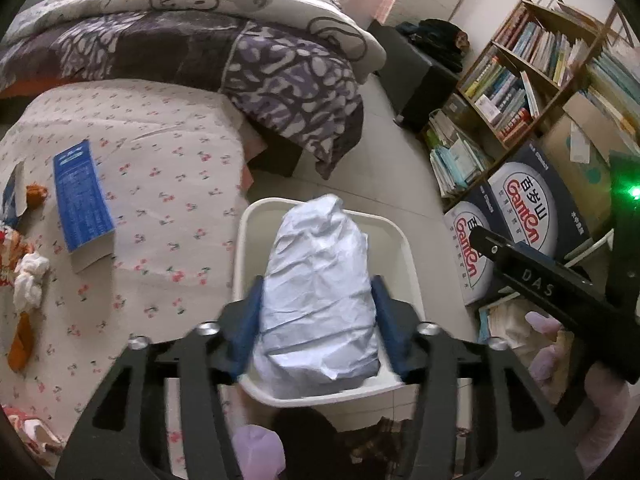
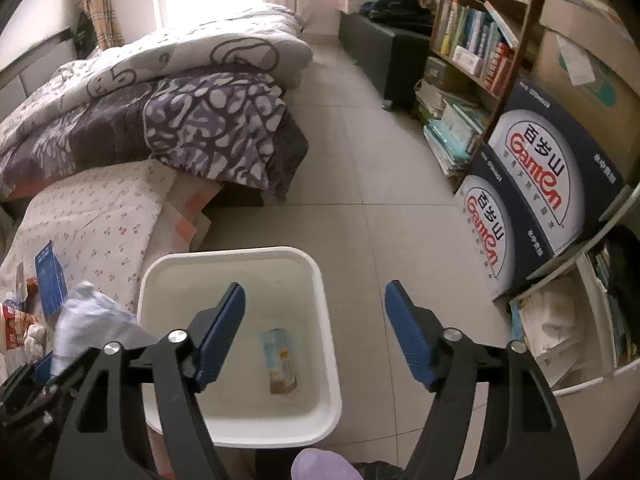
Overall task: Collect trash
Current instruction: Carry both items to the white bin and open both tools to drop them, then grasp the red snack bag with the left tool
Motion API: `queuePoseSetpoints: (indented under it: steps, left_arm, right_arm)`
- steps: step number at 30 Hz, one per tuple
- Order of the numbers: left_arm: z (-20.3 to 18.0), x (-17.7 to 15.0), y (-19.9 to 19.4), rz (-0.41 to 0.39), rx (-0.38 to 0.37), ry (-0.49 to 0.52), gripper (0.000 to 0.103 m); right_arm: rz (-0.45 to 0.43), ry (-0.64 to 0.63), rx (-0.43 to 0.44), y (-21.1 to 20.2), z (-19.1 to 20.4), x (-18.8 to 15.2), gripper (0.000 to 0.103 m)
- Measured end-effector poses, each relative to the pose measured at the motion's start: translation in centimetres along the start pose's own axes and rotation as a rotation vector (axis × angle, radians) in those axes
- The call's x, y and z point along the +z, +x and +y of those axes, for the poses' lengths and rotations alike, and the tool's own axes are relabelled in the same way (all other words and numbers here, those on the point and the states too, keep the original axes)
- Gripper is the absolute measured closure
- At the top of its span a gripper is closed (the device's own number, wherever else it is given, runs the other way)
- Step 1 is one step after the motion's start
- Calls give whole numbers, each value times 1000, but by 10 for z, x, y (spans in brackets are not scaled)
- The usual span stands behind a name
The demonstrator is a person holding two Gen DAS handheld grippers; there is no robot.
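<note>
A crumpled white paper wad (image 1: 316, 340) stands between the blue pads of my left gripper (image 1: 318, 280), right above the white bin (image 1: 392, 232). The pads flank the wad with a slim gap, so the jaws are open and not pressing. The right wrist view shows the same wad (image 2: 92, 312) at the left, beside the bin (image 2: 232, 254). My right gripper (image 2: 316, 286) hangs open over the bin with nothing between its fingers. A small pale carton (image 2: 280, 360) lies on the bin's floor. On the bed lie a white tissue wad (image 1: 30, 280) and orange wrappers (image 1: 20, 344).
A blue book (image 1: 82, 204) lies on the floral sheet, and a purple patterned duvet (image 1: 280, 76) is piled behind it. Ganten boxes (image 2: 536, 184) and a bookshelf (image 2: 472, 44) line the right wall. A black cabinet (image 2: 380, 52) stands at the back. Tiled floor surrounds the bin.
</note>
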State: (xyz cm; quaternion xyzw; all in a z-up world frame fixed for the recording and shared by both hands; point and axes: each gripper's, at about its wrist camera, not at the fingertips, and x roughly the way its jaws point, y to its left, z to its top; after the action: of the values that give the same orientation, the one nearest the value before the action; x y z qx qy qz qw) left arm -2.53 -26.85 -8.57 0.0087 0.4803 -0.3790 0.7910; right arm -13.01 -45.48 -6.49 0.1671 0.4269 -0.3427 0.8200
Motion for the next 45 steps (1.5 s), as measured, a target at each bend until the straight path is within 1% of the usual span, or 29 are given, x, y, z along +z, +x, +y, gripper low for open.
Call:
queuePoseSetpoints:
  steps: [1, 3, 7, 9, 11, 15, 18, 20, 21, 22, 24, 25, 27, 29, 30, 31, 33, 34, 36, 38, 40, 42, 44, 45]
  left_arm:
    - [-3, 0, 0, -10, 1, 6, 30]
    - [-7, 0, -1, -30, 10, 19, 22]
    - [-11, -4, -6, -37, 48, 53, 21]
    - [-7, -8, -10, -31, 97, 77, 20]
    - [-4, -10, -14, -29, 116, 81, 20]
    - [15, -18, -31, -11, 194, 86, 17]
    - [27, -27, -42, -8, 244, 112, 13]
    - [40, -36, -53, 12, 296, 135, 13]
    - [43, -37, -55, 18, 304, 137, 13]
    - [53, -42, -61, 39, 331, 141, 12]
    - [64, -48, -68, 62, 353, 142, 11]
    - [75, -53, -75, 92, 385, 152, 11]
    - [88, -60, -84, 127, 427, 181, 11]
    - [100, -66, -90, 160, 454, 208, 10]
    - [110, -71, -94, 194, 470, 231, 9]
    - [114, -74, -95, 209, 474, 238, 9]
    - [135, -85, -98, 284, 492, 273, 8]
    - [144, -91, -98, 317, 499, 292, 8]
    - [155, -99, -98, 352, 507, 317, 8]
    - [171, -110, -95, 406, 519, 352, 8]
    - [181, -117, -94, 438, 518, 367, 8]
    - [194, -124, -95, 450, 487, 375, 8]
    - [201, -128, -97, 447, 479, 373, 9]
    - [206, -131, -99, 446, 472, 367, 11]
  right_arm:
    - [1, 4, 4, 0, -2, 0, 30]
    - [-3, 10, 8, -2, -5, 1, 30]
    - [-17, -6, 10, -6, 2, 1, 30]
    - [-25, -18, 20, -11, 9, 0, 30]
    - [-27, -28, 33, -14, 17, -1, 29]
    - [-30, -67, 72, -23, 41, -5, 24]
    - [-28, -108, 103, -29, 63, -9, 24]
    - [-26, -122, 122, -32, 75, -11, 24]
    - [-25, -134, 137, -35, 85, -13, 24]
    - [-25, -141, 146, -36, 91, -14, 23]
    - [-27, -161, 166, -41, 105, -18, 21]
    - [-28, -175, 176, -43, 114, -20, 19]
    - [-25, -204, 188, -45, 128, -24, 19]
    - [-15, -230, 199, -46, 142, -28, 19]
    - [-8, -244, 204, -46, 149, -30, 19]
    - [-3, -254, 208, -46, 153, -33, 19]
    - [11, -283, 214, -45, 167, -38, 19]
    - [17, -294, 217, -45, 172, -41, 19]
    - [31, -318, 224, -43, 182, -45, 19]
    - [43, -348, 228, -42, 195, -51, 19]
    - [49, -377, 226, -41, 205, -57, 19]
    - [58, -406, 224, -39, 215, -62, 19]
    - [67, -433, 225, -38, 225, -67, 19]
    - [69, -442, 226, -37, 228, -69, 19]
